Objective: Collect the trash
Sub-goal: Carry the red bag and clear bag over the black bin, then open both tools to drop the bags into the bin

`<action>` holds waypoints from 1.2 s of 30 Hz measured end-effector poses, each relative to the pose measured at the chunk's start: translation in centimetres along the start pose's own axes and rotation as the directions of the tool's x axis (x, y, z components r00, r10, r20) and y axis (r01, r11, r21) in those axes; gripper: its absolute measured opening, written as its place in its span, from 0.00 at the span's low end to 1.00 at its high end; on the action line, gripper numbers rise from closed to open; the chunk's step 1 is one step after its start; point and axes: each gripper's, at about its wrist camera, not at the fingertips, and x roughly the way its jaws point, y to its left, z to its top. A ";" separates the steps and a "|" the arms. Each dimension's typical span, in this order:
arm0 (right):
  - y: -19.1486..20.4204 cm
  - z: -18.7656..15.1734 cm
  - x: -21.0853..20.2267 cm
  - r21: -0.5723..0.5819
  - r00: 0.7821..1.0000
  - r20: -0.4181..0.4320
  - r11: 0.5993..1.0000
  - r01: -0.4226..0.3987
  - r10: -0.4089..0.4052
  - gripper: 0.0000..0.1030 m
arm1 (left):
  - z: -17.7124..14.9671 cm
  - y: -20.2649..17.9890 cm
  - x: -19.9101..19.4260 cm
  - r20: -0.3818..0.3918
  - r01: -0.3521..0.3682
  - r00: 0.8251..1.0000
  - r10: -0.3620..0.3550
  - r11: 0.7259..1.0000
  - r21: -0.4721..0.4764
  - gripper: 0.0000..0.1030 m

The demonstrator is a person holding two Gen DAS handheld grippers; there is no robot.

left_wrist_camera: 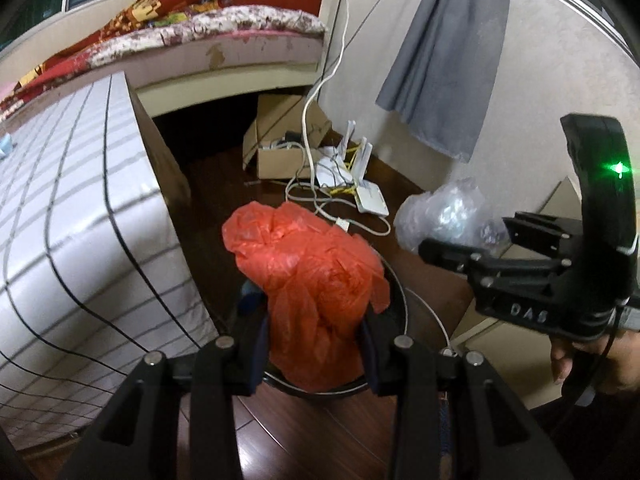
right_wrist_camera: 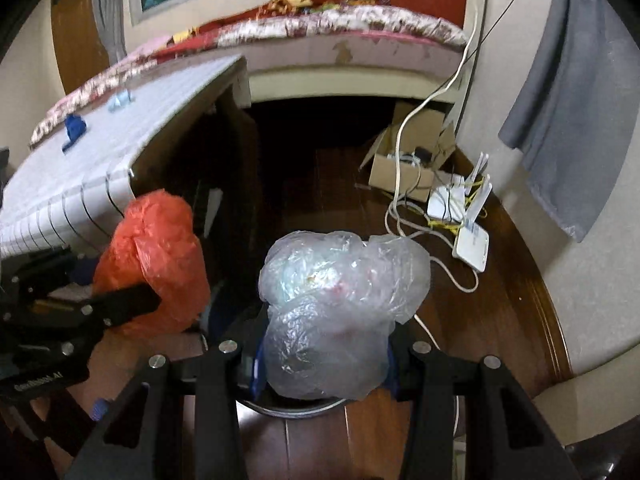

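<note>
My left gripper (left_wrist_camera: pixel 314 320) is shut on a crumpled red plastic bag (left_wrist_camera: pixel 308 268) and holds it over a round black bin, whose rim (left_wrist_camera: pixel 402 300) shows under the bag. My right gripper (right_wrist_camera: pixel 324 344) is shut on a crumpled clear plastic bag (right_wrist_camera: pixel 340 292) and holds it above the bin rim (right_wrist_camera: pixel 296 410). The two bags are side by side. The right gripper with the clear bag (left_wrist_camera: pixel 444 216) shows at the right of the left wrist view. The left gripper with the red bag (right_wrist_camera: pixel 156 264) shows at the left of the right wrist view.
A table with a grey checked cloth (left_wrist_camera: pixel 68 208) stands to the left. A bed (left_wrist_camera: pixel 224 32) is behind it. On the dark wood floor lie an open cardboard box (left_wrist_camera: pixel 280 144), white routers (left_wrist_camera: pixel 370 196) and cables (left_wrist_camera: pixel 316 196). A grey cloth (left_wrist_camera: pixel 444 52) hangs on the right wall.
</note>
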 end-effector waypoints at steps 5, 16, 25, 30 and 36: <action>0.1 -1.0 2.1 -0.031 0.999 -0.052 1.000 0.001 -0.002 0.45 | -0.5 0.5 1.6 -0.034 0.016 0.999 -0.016 1.000 -0.020 0.39; 0.6 -1.4 5.4 -0.067 0.994 -0.114 0.998 -0.012 0.004 0.45 | -0.7 1.4 4.6 -0.074 0.036 0.996 -0.040 0.998 -0.048 0.39; -0.5 -3.3 8.6 -0.089 0.974 -0.199 0.992 0.089 -0.105 0.98 | -1.8 2.2 6.3 -0.106 -0.036 0.994 0.028 0.997 -0.072 0.96; -0.8 -3.7 8.2 -0.101 0.970 -0.203 0.988 0.114 -0.133 0.99 | -2.4 3.0 6.1 -0.100 -0.075 0.993 0.066 0.993 -0.089 0.96; -0.3 -3.2 7.7 -0.103 0.974 -0.180 0.988 0.117 -0.134 0.99 | -2.7 3.1 5.3 -0.087 -0.100 0.992 0.093 0.992 -0.081 0.96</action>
